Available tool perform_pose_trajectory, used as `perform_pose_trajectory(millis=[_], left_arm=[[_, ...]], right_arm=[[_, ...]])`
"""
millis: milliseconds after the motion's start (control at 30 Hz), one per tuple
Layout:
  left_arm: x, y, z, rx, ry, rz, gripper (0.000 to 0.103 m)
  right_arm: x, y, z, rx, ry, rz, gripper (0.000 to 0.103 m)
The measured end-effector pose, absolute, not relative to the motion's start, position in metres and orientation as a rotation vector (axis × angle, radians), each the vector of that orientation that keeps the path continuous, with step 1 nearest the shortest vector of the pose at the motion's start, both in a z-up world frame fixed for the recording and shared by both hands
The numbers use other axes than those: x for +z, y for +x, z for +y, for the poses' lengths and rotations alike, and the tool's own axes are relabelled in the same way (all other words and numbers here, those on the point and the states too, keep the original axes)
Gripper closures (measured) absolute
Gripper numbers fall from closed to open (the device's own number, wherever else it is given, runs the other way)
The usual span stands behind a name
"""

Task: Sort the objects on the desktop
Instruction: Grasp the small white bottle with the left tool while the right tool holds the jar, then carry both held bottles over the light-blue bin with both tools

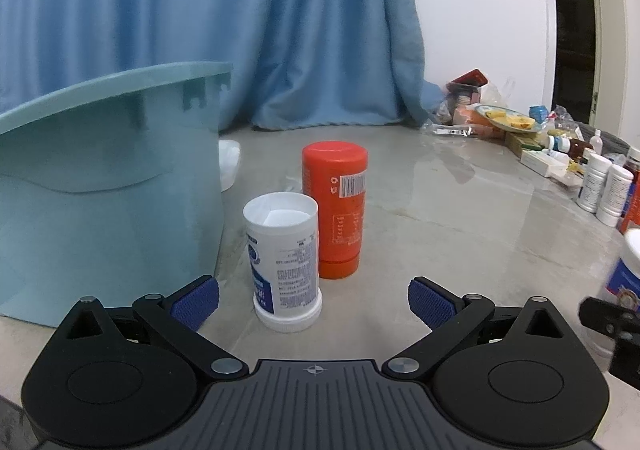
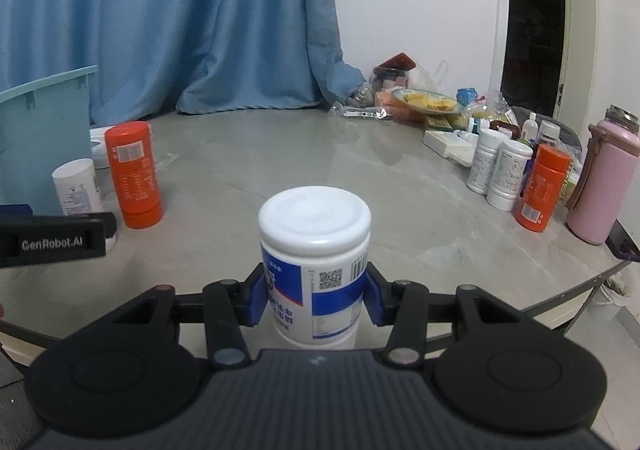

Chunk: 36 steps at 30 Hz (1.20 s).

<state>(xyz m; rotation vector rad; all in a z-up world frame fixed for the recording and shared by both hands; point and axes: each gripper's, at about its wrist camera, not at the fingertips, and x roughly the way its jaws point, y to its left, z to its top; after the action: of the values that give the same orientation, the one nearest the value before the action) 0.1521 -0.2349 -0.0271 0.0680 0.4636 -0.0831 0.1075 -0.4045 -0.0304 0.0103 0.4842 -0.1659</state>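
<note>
My right gripper (image 2: 316,300) is shut on a white bottle with a blue label (image 2: 316,250), its blue pads pressed against both sides. In the left wrist view that bottle (image 1: 626,274) shows at the right edge. My left gripper (image 1: 314,300) stands open with nothing between its fingers. Just ahead of it a white bottle (image 1: 284,258) stands upside down on its cap, and an orange bottle (image 1: 335,206) stands behind it. A teal bin (image 1: 108,186) rises to their left. From the right wrist view the left gripper (image 2: 52,238) shows at the left edge.
The grey table (image 2: 320,170) carries a cluster at the back right: white bottles (image 2: 496,170), an orange bottle (image 2: 542,186), a pink flask (image 2: 602,178), a plate of food (image 2: 430,100) and packets. A blue curtain (image 2: 180,18) hangs behind. The table edge runs at the right.
</note>
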Motion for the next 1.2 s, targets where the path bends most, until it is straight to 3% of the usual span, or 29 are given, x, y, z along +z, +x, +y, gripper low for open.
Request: perform_pose_trajectory(millis=[567,600,633,667,1200], left_arm=[[-0.03,0.199,-0.24,-0.009,0.082,0.468,0.002],[-0.03,0.2,-0.239,-0.009,0.082,0.46,0.01],[-0.029,0.201,-0.239,-0.012,0.088,0.448,0.042],[-0.029,0.202,-0.24,-0.006,0.101,0.449,0.058],[-0.009,0.161,-0.222,-0.089,0.087,0.452,0.057]], right_arm=[[-0.034,0.114,-0.419,-0.173,0.004,0.504,0.055],[-0.034,0.115,-0.419,-0.173,0.005,0.505,0.055],[-0.034,0.115,-0.419,-0.173,0.006,0.505,0.055],[-0.034,0.116,-0.418,-0.173,0.007,0.504,0.055],[-0.024,0.108,-0.387,-0.177,0.021,0.472,0.055]])
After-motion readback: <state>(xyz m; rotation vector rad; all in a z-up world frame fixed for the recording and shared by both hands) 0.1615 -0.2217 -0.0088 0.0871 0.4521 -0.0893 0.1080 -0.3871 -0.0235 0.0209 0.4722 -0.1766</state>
